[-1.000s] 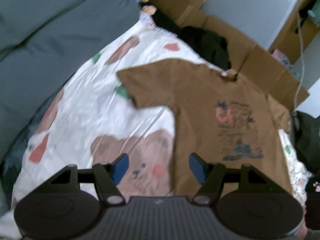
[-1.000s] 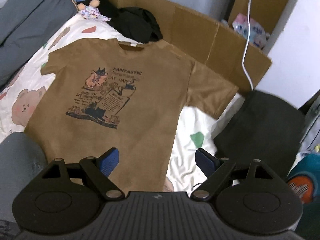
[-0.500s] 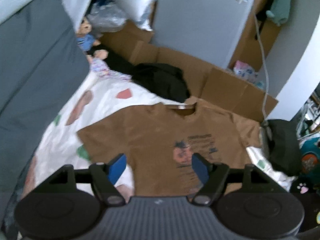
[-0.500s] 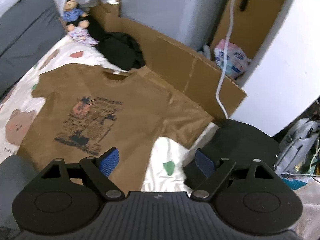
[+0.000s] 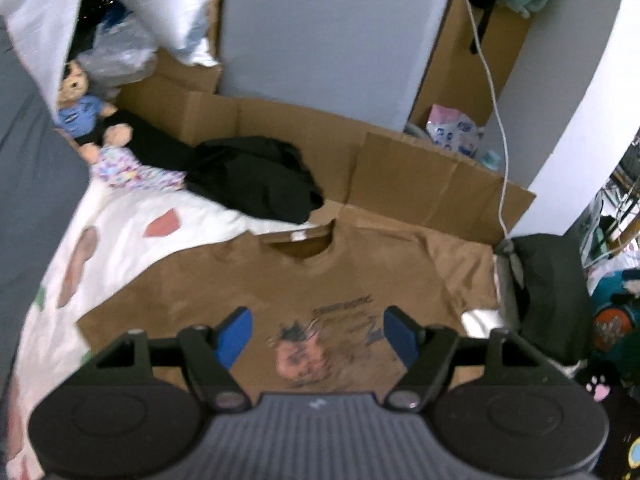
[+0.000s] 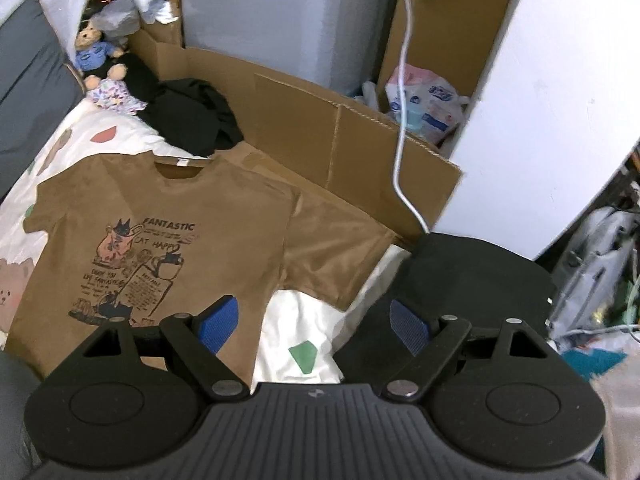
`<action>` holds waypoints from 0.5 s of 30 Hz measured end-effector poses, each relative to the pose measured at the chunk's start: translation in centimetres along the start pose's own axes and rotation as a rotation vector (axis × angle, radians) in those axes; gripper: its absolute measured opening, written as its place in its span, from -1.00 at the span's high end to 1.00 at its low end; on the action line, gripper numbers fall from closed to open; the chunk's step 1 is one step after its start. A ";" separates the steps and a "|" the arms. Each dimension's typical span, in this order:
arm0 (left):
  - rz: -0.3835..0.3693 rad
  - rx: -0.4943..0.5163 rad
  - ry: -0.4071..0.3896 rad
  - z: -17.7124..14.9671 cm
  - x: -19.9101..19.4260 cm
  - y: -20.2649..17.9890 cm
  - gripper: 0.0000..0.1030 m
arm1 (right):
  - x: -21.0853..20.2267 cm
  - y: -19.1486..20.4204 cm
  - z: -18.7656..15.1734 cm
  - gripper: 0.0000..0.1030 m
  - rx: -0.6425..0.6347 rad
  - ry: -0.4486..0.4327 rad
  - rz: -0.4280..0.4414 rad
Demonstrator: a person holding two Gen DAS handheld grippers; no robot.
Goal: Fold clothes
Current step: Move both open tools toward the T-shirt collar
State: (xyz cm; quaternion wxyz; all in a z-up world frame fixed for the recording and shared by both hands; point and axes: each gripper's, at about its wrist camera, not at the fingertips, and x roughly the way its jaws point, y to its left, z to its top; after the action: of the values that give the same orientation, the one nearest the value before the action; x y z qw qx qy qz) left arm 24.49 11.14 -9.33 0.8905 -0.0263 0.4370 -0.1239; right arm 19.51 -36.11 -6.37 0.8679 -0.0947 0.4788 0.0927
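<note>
A brown T-shirt with a cat print lies spread flat, print side up, on a white bed sheet with coloured patches. Its collar points away from me. My left gripper hovers open above the shirt's chest print, nothing between its blue pads. In the right wrist view, my right gripper hangs open above the shirt's right side edge and the bare sheet under the right sleeve, also holding nothing.
A black garment pile lies just beyond the collar. Cardboard panels line the far edge. Stuffed toys sit at the far left. A dark bag and a white cable are on the right.
Both grippers swung right and lifted their view. The left went from the shirt's left edge and sleeve to over the print; the right went from the hem toward the right sleeve.
</note>
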 end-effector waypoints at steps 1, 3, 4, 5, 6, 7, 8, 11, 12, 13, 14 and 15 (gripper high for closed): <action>0.001 0.018 0.004 0.2 1.1 -0.6 -0.46 | 0.5 0.0 -0.2 -0.69 -0.015 0.000 0.006; 0.016 0.045 0.014 0.3 3.5 -1.4 -0.46 | 1.3 -0.1 -0.3 -0.68 -0.025 0.005 0.010; 0.018 0.043 0.024 0.4 4.8 -1.7 -0.43 | 2.3 -0.3 -0.5 -0.67 -0.027 0.013 0.009; 0.019 0.040 0.026 0.5 4.9 -1.9 -0.42 | 3.2 -0.5 -0.7 -0.64 -0.029 0.020 0.009; 0.006 0.012 0.038 0.7 6.8 -2.0 -0.41 | 3.8 -0.7 -0.8 -0.59 -0.029 0.024 0.009; 0.001 -0.002 0.042 0.7 8.2 -2.1 -0.40 | 4.6 -1.0 -0.8 -0.57 -0.024 0.025 0.009; 0.005 -0.006 0.038 0.8 9.4 -2.3 -0.39 | 5.7 -1.5 -0.7 -0.54 -0.017 0.028 0.010; 0.017 -0.005 0.009 1.5 12.9 -2.6 -0.36 | 7.9 -2.6 -0.2 -0.51 -0.027 0.035 0.031; 0.013 -0.005 0.005 1.9 14.2 -2.6 -0.36 | 8.5 -3.0 0.0 -0.51 -0.035 0.031 0.045; 0.009 -0.006 0.001 2.2 15.4 -2.5 -0.36 | 9.2 -3.4 0.2 -0.51 -0.041 0.024 0.059; 0.007 -0.007 0.005 2.4 16.6 -2.5 -0.36 | 9.7 -3.6 0.3 -0.51 -0.044 0.019 0.068; 0.005 -0.009 0.010 2.7 17.8 -2.5 -0.36 | 10.2 -3.9 0.4 -0.51 -0.040 0.012 0.074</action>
State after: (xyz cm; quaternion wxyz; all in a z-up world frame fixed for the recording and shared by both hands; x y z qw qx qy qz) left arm 36.56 4.26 -21.04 0.8886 -0.0287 0.4418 -0.1199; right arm 26.15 -39.04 -14.58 0.8589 -0.0948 0.4853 0.1337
